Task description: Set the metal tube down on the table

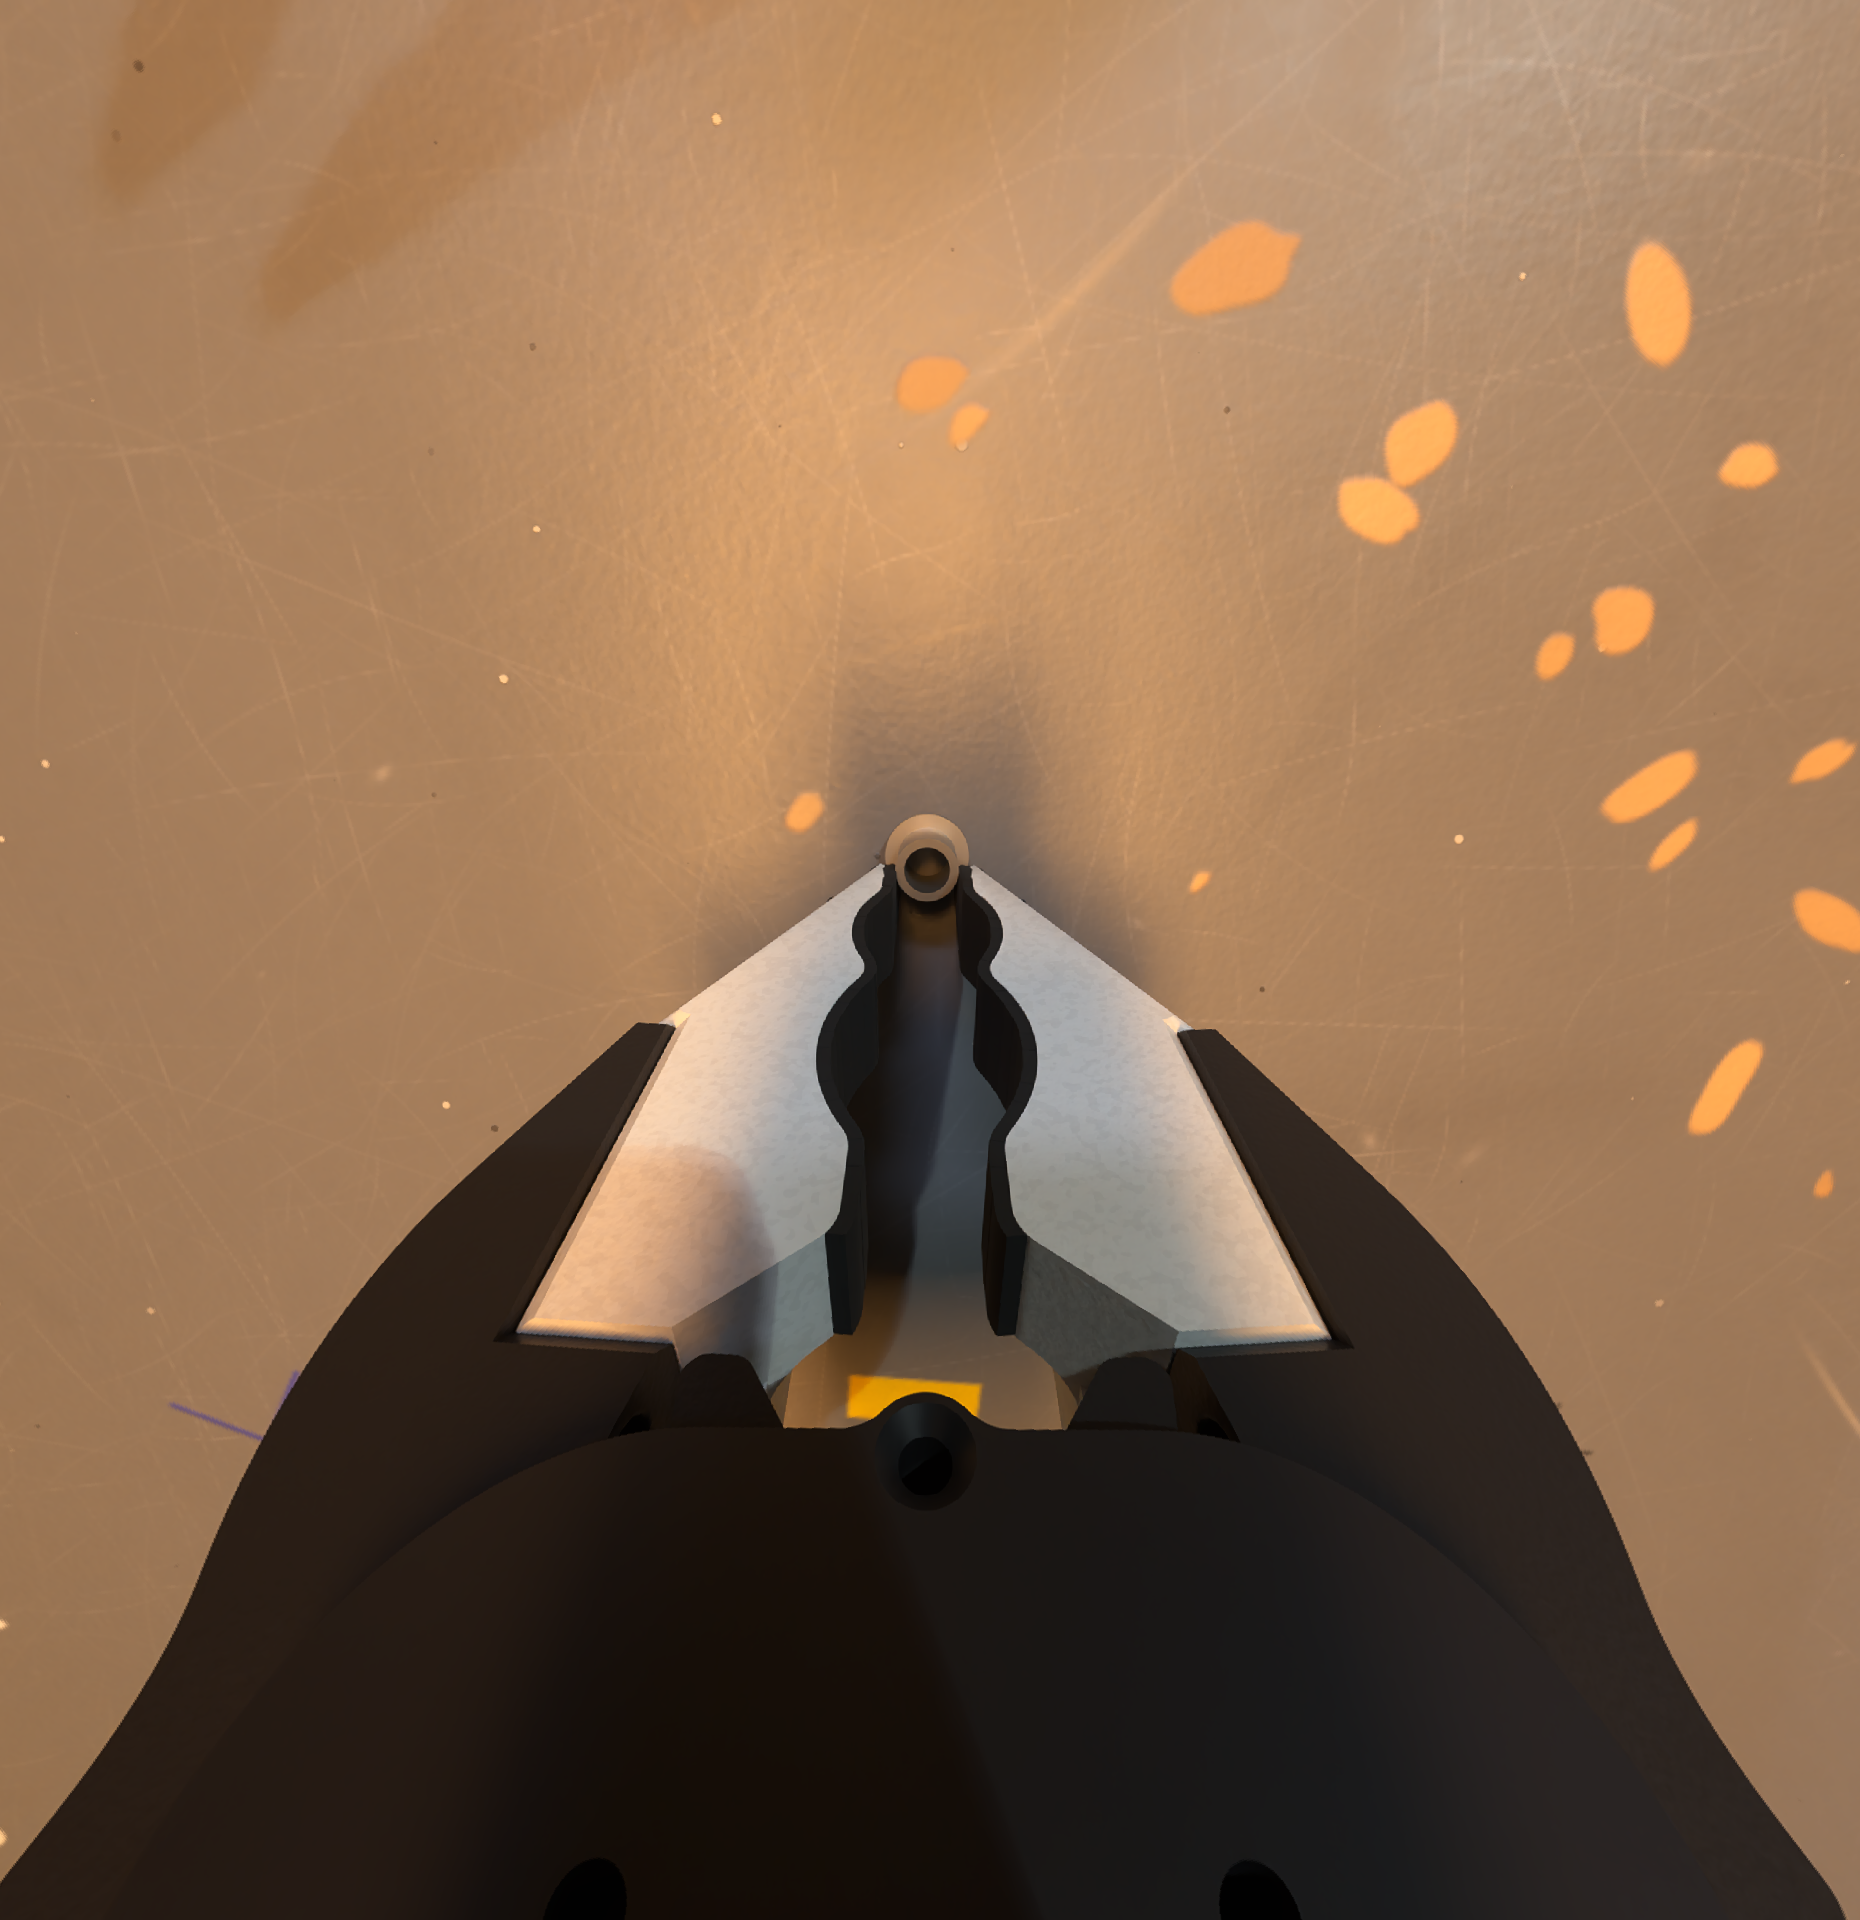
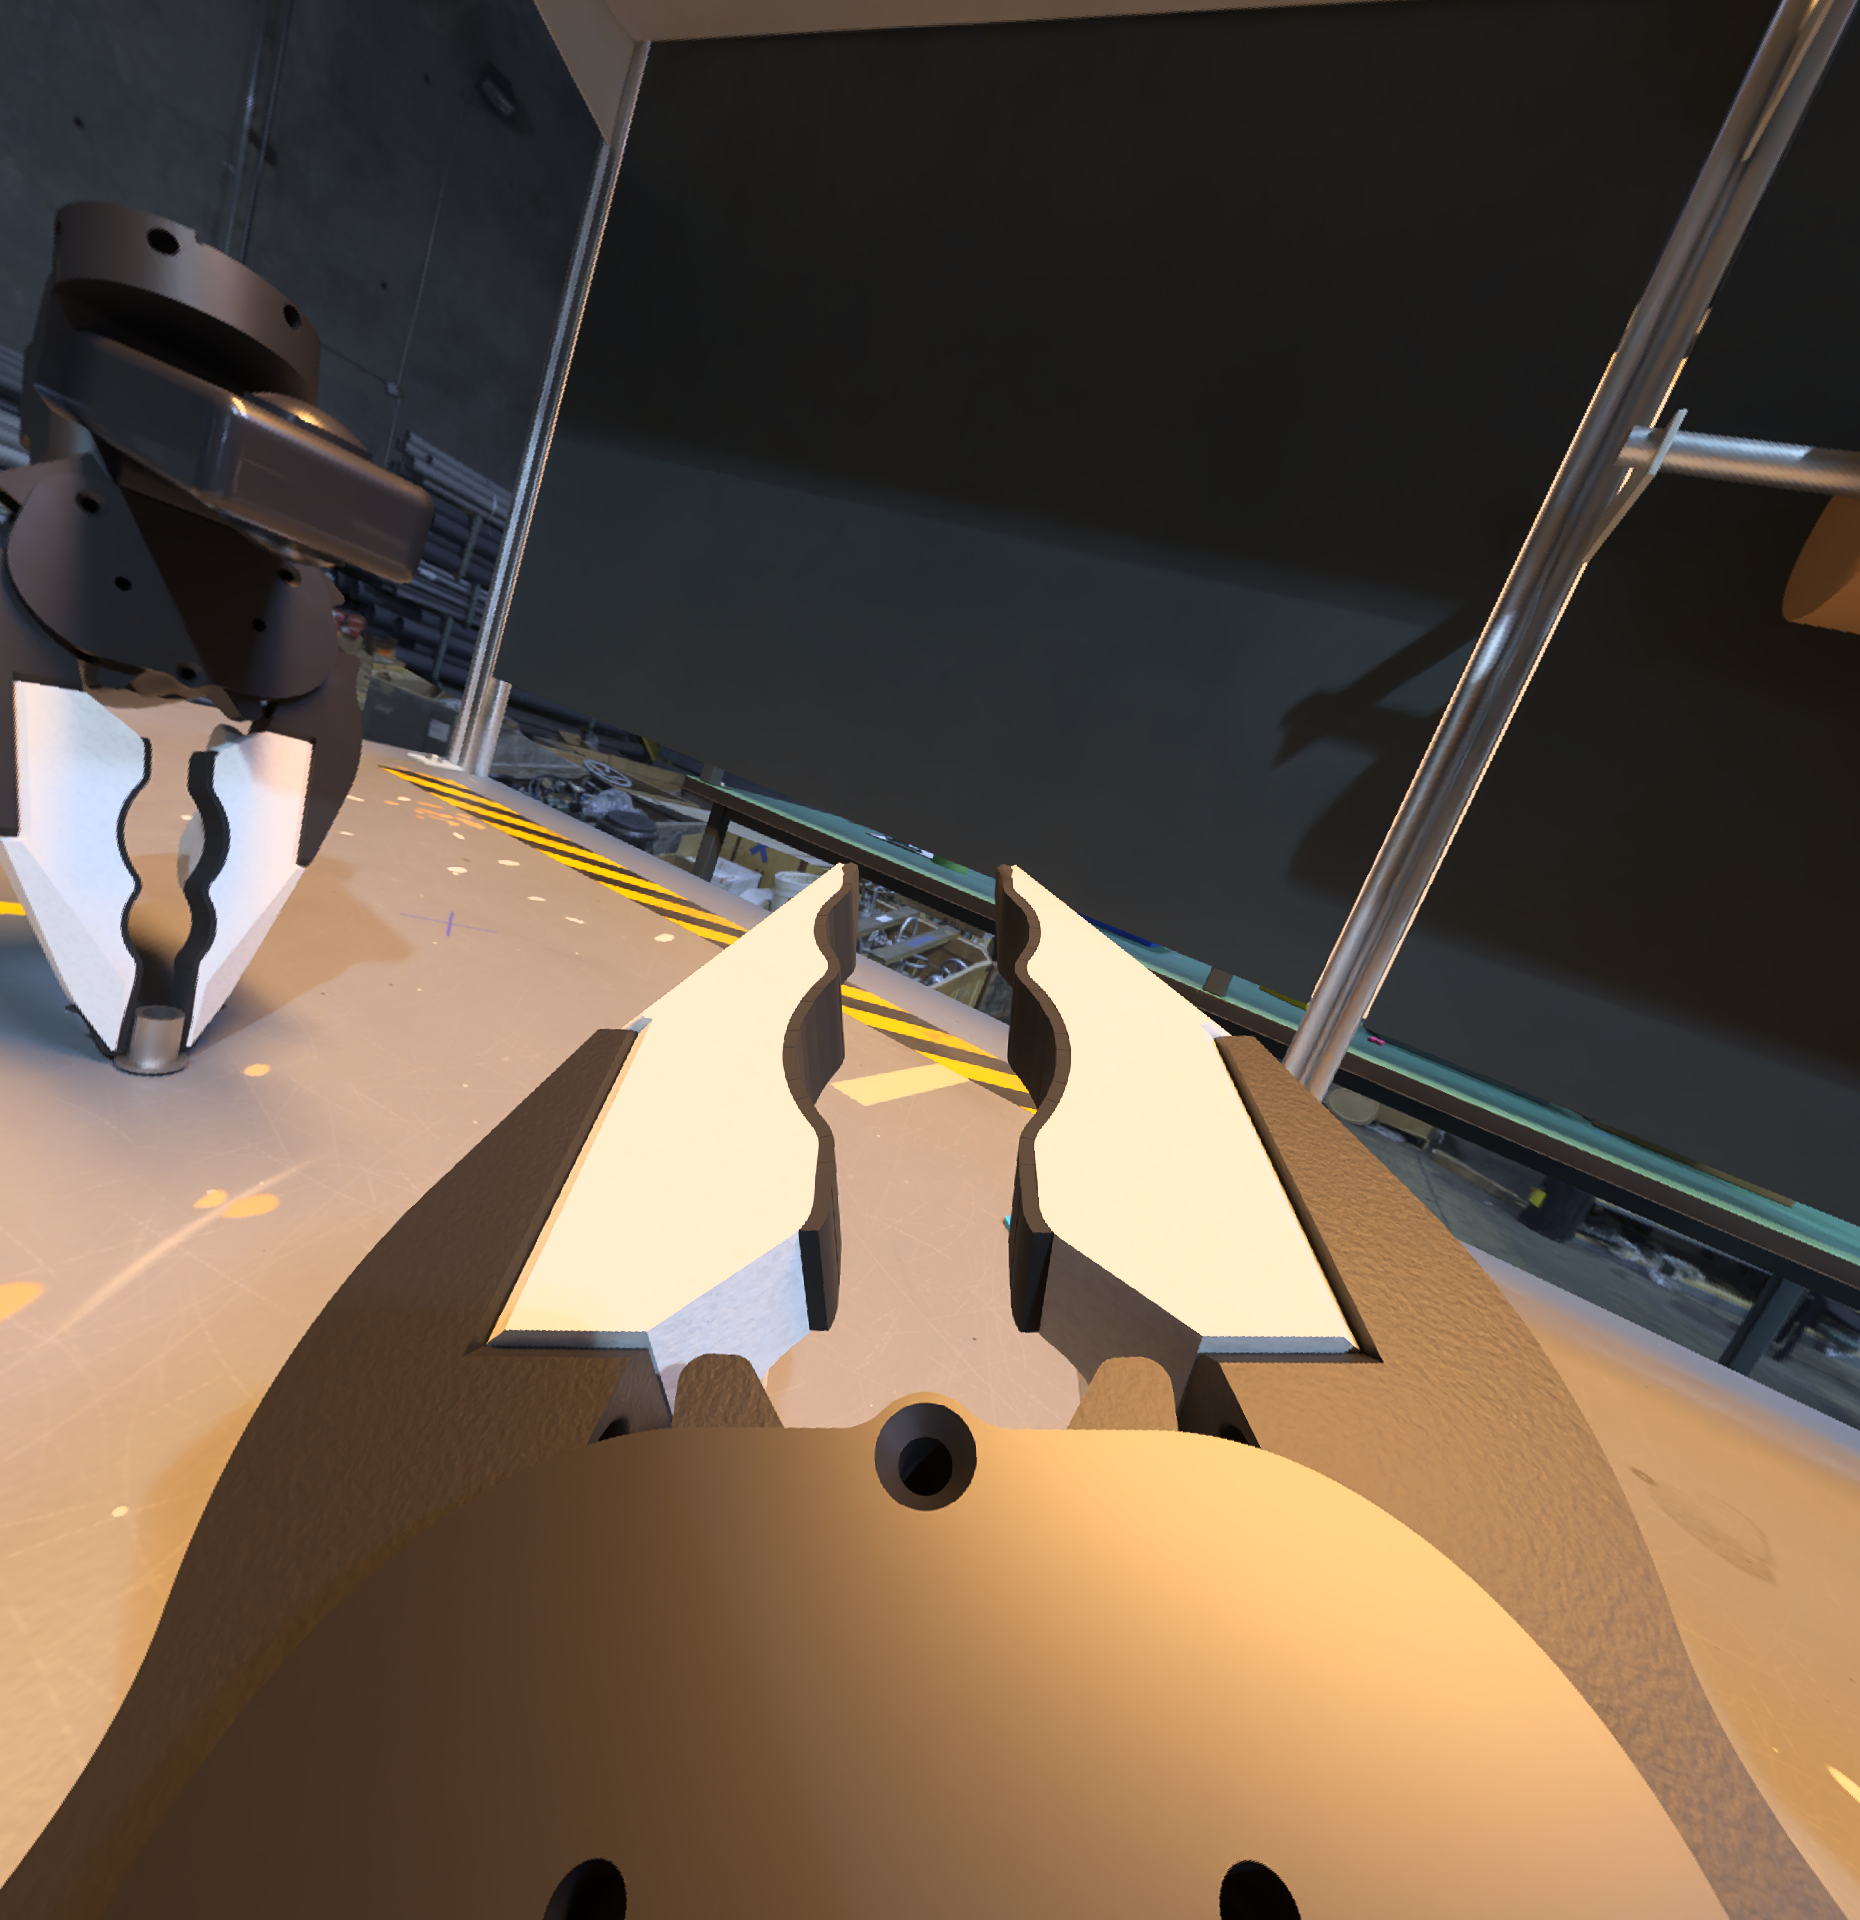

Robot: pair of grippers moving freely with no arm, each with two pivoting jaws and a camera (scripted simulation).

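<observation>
The metal tube [image 1: 926, 864] is a short silver cylinder seen end-on between the tips of my left gripper [image 1: 926, 891], which points straight down at the tan scratched table [image 1: 490, 520] and is shut on it. In the right wrist view the left gripper [image 2: 155, 1023] stands upright at the far left, and the tube [image 2: 159, 1042] in its tips has its lower end touching the table [image 2: 406, 1101]. My right gripper [image 2: 926, 883] is open and empty, hovering low over the table to the right of the left one.
Two slanted metal frame posts [image 2: 552, 416] [image 2: 1528, 582] rise from the table's far edge, which is marked by a yellow and black stripe [image 2: 614, 883]. A brown roll on a rod [image 2: 1840, 561] hangs at the right. Orange flecks [image 1: 1232, 268] dot the tabletop.
</observation>
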